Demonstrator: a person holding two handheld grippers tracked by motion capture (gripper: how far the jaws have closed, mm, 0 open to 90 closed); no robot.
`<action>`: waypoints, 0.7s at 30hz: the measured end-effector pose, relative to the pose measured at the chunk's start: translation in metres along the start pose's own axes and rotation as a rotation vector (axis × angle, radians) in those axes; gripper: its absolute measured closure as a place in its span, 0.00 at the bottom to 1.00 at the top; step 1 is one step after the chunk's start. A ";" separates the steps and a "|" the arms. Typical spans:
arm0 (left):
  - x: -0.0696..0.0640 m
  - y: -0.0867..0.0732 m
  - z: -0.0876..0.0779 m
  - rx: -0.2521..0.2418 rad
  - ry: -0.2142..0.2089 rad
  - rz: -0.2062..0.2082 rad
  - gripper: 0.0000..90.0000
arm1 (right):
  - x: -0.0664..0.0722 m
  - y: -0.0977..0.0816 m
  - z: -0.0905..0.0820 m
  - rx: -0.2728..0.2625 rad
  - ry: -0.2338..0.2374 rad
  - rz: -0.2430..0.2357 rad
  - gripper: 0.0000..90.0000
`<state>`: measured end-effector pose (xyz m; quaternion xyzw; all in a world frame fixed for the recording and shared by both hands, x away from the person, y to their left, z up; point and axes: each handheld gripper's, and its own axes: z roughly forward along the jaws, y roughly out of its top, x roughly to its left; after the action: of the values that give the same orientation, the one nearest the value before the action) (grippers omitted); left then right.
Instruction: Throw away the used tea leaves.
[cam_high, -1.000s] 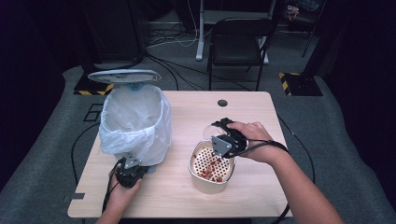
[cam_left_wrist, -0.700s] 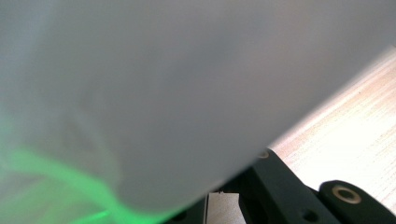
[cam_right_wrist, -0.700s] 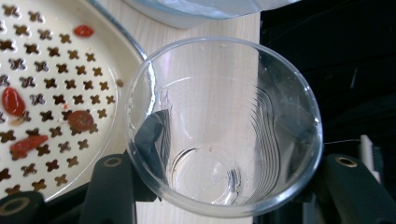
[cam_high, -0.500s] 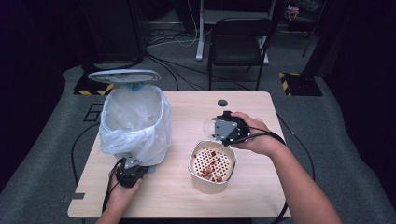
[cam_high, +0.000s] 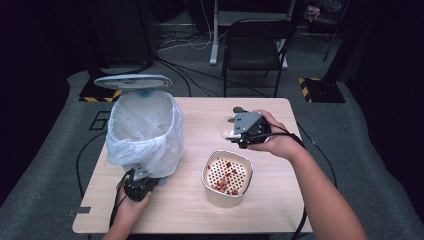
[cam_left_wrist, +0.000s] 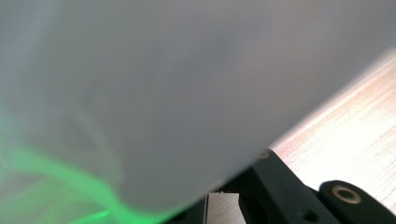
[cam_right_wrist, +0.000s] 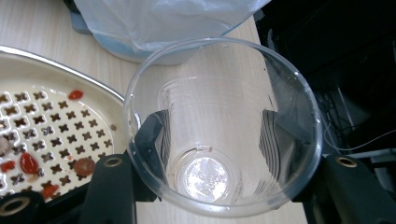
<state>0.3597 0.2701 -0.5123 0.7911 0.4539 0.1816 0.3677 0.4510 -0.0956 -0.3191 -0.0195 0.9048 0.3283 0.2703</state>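
Observation:
A clear plastic cup (cam_right_wrist: 205, 179) lies empty between the jaws of my right gripper (cam_right_wrist: 217, 135), which is shut on it; its mouth faces the camera. In the high view this gripper (cam_high: 245, 131) holds the cup (cam_high: 226, 131) above the table, just beyond a cream strainer bowl (cam_high: 227, 175). The bowl's perforated insert (cam_right_wrist: 51, 130) carries red bits. My left gripper (cam_high: 137, 186) rests at the foot of a bin lined with a white bag (cam_high: 145, 130), its lid (cam_high: 132, 81) raised. In the left gripper view the bag (cam_left_wrist: 163, 93) hides most of that gripper (cam_left_wrist: 224, 207), which is shut.
The wooden table (cam_high: 200, 120) has bare room between bin and bowl and along its front edge. A black chair (cam_high: 255, 45) stands beyond the far edge. Cables run over the grey floor at left.
My right gripper has lifted the cup up and away from over the strainer bowl, toward the far side of the table. The left hand has stayed put.

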 end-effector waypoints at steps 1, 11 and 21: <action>0.000 0.000 0.000 -0.002 -0.002 0.000 1.00 | -0.001 0.001 -0.001 -0.004 0.005 0.019 0.48; 0.000 0.000 0.000 0.003 -0.004 0.003 1.00 | -0.010 0.003 -0.007 -0.069 0.084 0.188 0.48; 0.000 0.000 0.000 0.001 -0.004 -0.001 1.00 | -0.010 0.016 -0.008 -0.143 0.187 0.384 0.47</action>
<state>0.3600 0.2704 -0.5122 0.7913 0.4537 0.1796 0.3686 0.4526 -0.0889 -0.2993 0.1035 0.8875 0.4338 0.1155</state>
